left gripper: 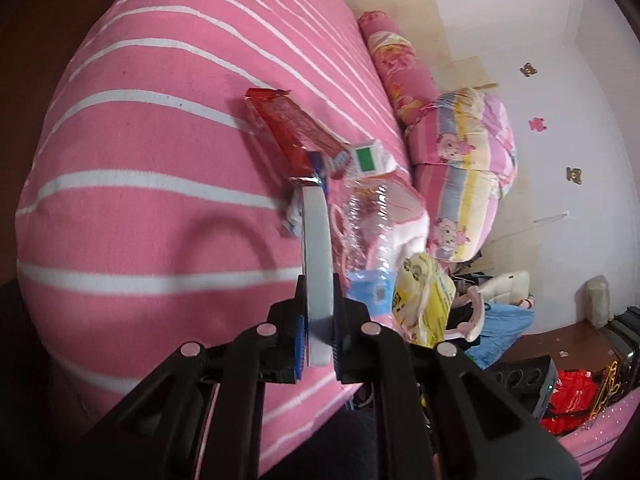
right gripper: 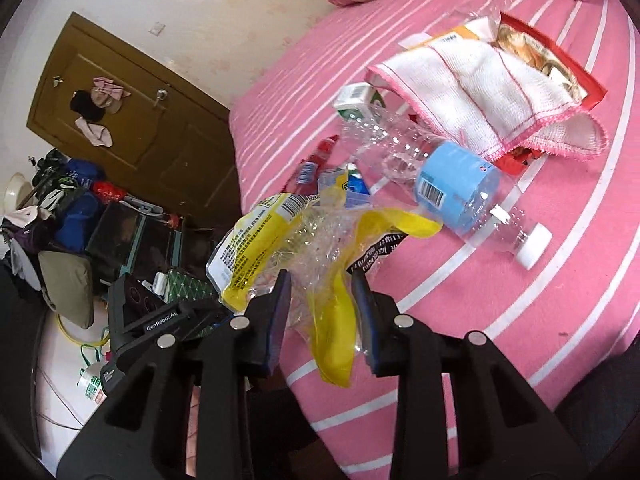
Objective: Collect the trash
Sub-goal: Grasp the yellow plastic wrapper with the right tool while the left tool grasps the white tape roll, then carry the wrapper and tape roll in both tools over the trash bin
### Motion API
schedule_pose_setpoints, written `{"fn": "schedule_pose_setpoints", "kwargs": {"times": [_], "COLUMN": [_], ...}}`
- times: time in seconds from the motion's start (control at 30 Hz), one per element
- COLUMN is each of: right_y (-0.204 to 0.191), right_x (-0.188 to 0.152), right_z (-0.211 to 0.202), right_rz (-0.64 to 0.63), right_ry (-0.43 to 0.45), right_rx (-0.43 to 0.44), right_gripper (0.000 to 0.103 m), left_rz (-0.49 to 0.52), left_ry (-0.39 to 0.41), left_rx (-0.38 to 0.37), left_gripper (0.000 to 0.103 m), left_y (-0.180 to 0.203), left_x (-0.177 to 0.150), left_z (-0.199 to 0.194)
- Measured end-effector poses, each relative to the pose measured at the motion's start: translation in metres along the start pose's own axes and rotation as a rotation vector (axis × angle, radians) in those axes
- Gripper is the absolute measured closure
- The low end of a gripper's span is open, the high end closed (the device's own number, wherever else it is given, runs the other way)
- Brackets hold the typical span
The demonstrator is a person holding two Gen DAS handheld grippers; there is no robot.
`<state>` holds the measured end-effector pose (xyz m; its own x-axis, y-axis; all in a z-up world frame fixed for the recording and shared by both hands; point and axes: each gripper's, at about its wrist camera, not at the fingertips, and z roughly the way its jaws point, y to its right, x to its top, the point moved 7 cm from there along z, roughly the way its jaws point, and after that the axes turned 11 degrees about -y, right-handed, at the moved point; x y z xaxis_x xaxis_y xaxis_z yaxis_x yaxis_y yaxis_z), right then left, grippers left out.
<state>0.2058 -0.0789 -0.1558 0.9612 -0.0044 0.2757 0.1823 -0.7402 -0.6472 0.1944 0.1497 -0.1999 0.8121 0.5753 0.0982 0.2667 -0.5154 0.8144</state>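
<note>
The left gripper (left gripper: 318, 312) clamps a pale blue flat disc (left gripper: 316, 264) edge-on above the pink striped bedsheet (left gripper: 140, 152). The right gripper (right gripper: 322, 308) pinches a crumpled yellow-and-clear plastic wrapper (right gripper: 320, 248) near the bed's near edge. Just beyond it lie a clear plastic bottle (right gripper: 452, 192) with a blue label, a white cloth (right gripper: 488, 100), a small green-and-white carton (right gripper: 354, 100) and a red snack packet (right gripper: 552, 64).

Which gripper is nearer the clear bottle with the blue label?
Cannot say for sure; both look close. The left gripper, shut on a roll of tape, is right beside the bottle. The right gripper holds a yellow wrapper just short of it.
</note>
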Motion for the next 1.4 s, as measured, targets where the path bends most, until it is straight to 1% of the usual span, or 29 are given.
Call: {"fn": "schedule_pose_setpoints", "kwargs": {"times": [0.1,0.23,0.43,0.63,0.87,1.1,1.4], "right_y": [-0.015,-0.02,-0.018,-0.002,0.032,0.07,0.121], "right_x": [-0.003,-0.016,-0.031,-0.042,-0.053,-0.062,-0.081], "right_z": [-0.014,-0.042,-0.078,-0.116,-0.163,-0.206,-0.237], "right_rz": [-0.015,-0.039,-0.05,-0.031,0.017,0.073,0.151], "right_ry": [0.022,0.059,0.106,0.155,0.227,0.301,0.349], "right_rx": [0.005,0.012,0.027,0.045,0.038,0.005,-0.028], "right_gripper": [0.071,0.071,0.071,0.071,0.071,0.071,0.071], "left_rz": [0.013,0.038,0.098,0.171,0.256,0.327,0.385], "left_ry": [0.011,0.013,0.012,-0.01,-0.07,-0.156,-0.261], "left_rx": [-0.022,-0.044,-0.061,-0.069,-0.059,-0.055,-0.021], "left_gripper": [0.093,0.093,0.093,0.093,0.093,0.093,0.093], "left_y": [0.01,0.026,0.063,0.104,0.147,0.182,0.206], "left_x": [-0.015,-0.038,-0.071,-0.103,-0.137,-0.167,-0.203], "left_z": [-0.012,-0.026,-0.041,-0.039,-0.011,0.034,0.09]}}
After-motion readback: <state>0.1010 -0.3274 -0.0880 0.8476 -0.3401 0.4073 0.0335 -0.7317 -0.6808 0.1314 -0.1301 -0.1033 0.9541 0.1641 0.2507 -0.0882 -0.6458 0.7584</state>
